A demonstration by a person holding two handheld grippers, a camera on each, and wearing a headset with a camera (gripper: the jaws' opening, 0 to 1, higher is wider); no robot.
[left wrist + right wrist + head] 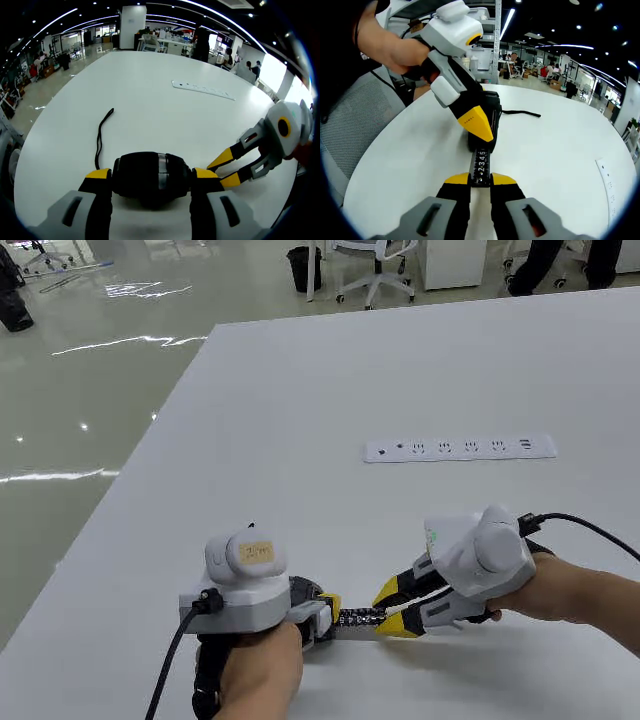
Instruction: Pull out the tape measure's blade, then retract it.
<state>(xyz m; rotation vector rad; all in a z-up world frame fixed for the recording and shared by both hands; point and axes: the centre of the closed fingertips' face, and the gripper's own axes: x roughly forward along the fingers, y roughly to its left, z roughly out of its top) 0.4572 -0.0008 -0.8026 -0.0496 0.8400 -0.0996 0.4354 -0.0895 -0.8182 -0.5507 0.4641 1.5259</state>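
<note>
The black tape measure case point(150, 172) sits on the white table, with my left gripper point(151, 176) shut on it, one yellow-tipped jaw on each side. A short length of blade point(481, 169) with printed numbers runs out of the case point(487, 120). My right gripper point(481, 180) is shut on the blade's free end. In the head view the left gripper point(322, 620) is at the bottom, the right gripper point(390, 608) just right of it, and the blade point(358, 618) spans the small gap between them. The case's black wrist strap point(102, 132) trails across the table.
A white power strip point(460, 448) lies flat on the table point(400, 370) beyond the grippers. Office chairs and a black bin point(304, 268) stand on the glossy floor past the far edge. The table's left edge runs diagonally close to my left hand.
</note>
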